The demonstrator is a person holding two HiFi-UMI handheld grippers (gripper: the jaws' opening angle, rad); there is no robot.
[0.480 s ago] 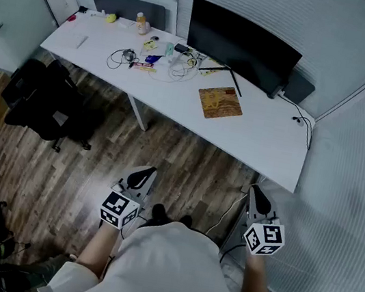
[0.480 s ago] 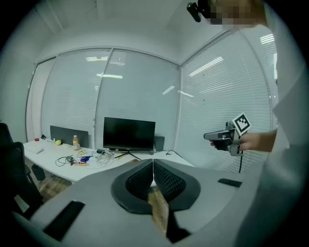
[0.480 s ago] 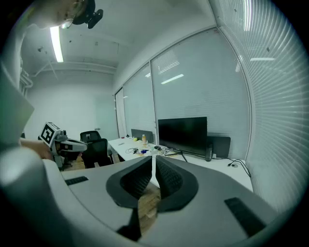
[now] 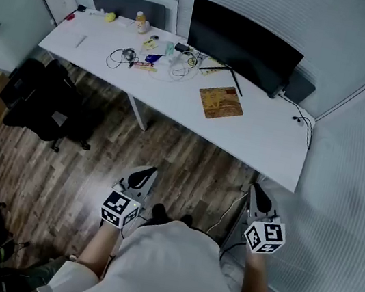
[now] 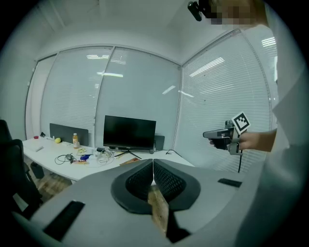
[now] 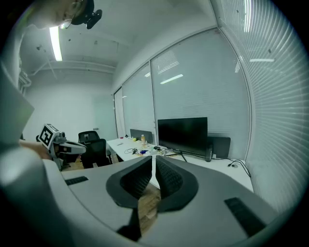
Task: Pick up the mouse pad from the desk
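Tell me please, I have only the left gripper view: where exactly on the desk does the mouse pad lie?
Observer: In the head view the mouse pad lies flat on the desk, just in front of the monitor.
Operator: Is the right tool open and ready?
Observer: No. The right gripper view shows the right tool shut, with nothing between its jaws.
Operator: Are we already at the desk?
Observer: Not yet. In the head view a stretch of wooden floor lies between the left tool and the desk edge.
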